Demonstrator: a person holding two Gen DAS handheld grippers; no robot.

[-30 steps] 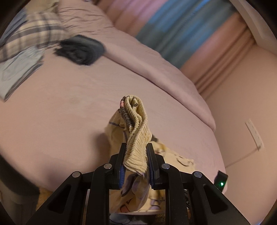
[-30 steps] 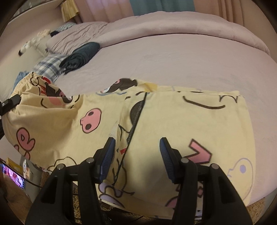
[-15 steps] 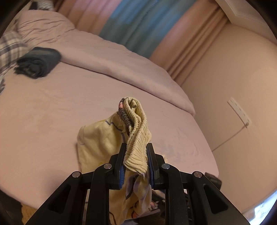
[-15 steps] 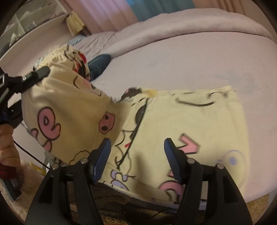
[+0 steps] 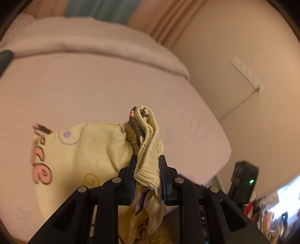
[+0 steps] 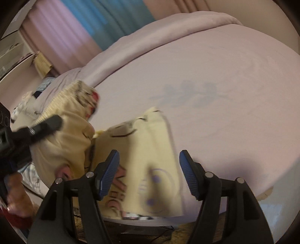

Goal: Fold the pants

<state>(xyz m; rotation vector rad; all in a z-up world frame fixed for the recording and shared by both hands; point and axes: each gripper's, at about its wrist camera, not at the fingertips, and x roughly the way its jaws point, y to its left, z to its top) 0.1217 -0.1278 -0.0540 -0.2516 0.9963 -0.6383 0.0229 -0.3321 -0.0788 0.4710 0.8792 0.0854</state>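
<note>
Left gripper [image 5: 147, 176] clenched on bunched waistband of yellow pants [image 5: 80, 150], lifted over the bed [image 5: 93, 84] for folding across. Right gripper [image 6: 149, 175] jaws opening, empty, above the legs.

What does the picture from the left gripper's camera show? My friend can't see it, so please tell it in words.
The left gripper pinches the bunched elastic waistband of yellow cartoon-print pants, holding them above a bed with a pale pink sheet. Beyond the bed are a beige wall and curtains.
</note>
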